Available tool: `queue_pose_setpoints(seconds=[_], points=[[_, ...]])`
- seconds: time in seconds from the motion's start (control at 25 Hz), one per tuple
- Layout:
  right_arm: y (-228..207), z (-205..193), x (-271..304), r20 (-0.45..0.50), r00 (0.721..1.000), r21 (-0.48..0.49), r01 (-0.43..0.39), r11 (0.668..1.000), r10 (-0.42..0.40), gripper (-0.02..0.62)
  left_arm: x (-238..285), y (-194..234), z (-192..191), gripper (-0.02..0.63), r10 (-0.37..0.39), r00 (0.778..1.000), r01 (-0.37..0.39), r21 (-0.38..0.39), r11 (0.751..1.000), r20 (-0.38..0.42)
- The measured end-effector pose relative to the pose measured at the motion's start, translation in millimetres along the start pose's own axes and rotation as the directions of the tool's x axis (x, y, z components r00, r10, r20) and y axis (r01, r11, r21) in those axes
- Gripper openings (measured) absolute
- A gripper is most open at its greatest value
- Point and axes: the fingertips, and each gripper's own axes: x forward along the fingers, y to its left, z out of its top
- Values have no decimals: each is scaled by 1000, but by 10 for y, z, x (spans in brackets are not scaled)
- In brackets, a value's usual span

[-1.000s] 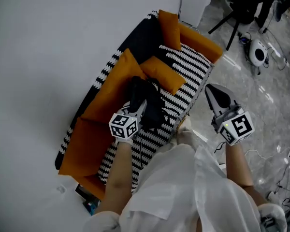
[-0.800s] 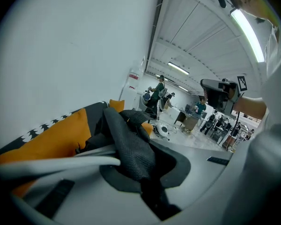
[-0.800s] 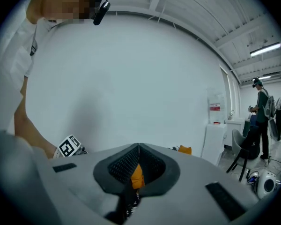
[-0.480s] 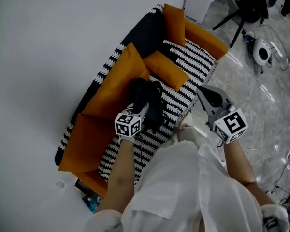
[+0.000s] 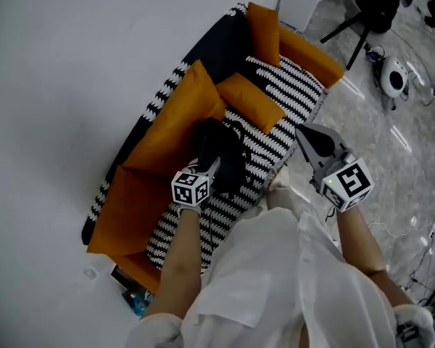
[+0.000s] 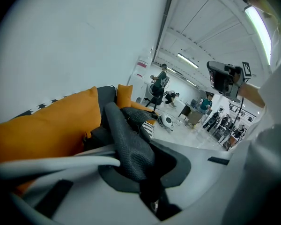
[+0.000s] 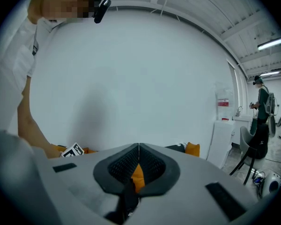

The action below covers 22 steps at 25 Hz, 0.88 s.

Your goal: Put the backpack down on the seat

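Your left gripper is clenched on the black backpack. In the left gripper view its jaws are closed tight on a fold of the bag's dark mesh, which bunches up between them and spills out in front.

From the head view, the backpack sits low over the black-and-white striped seat of the sofa. It is just in front of the long orange back cushion and beside a smaller loose orange cushion. Whether its full weight rests on the seat cannot be told, because the gripper covers its near edge.

Your right gripper is well apart from the bag. It is held out past the front edge of the sofa, above the grey floor. Its jaws are pressed together with nothing between them. In the right gripper view only a sliver of orange cushion shows through the notch behind the closed tips, with the white wall beyond.
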Motion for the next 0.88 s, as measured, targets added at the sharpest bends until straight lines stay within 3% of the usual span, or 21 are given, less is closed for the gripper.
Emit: queue_pose_setpoints(seconds=[0.24,0.56,0.88], points=[[-35,18,-33,7,1000,1,7,1000,-7,18,1,55,-41,72,36,999,-36,-6,999,-14],[-33,9,-102,24,1000,14,17,1000,-18,18,-66,165,-58,201,117,993,-118,-30,993,-25],[-8,11,-119,39,999,23,21,1000,-22,18,-261,208,38,275,180,984,-180,-17,983,10]])
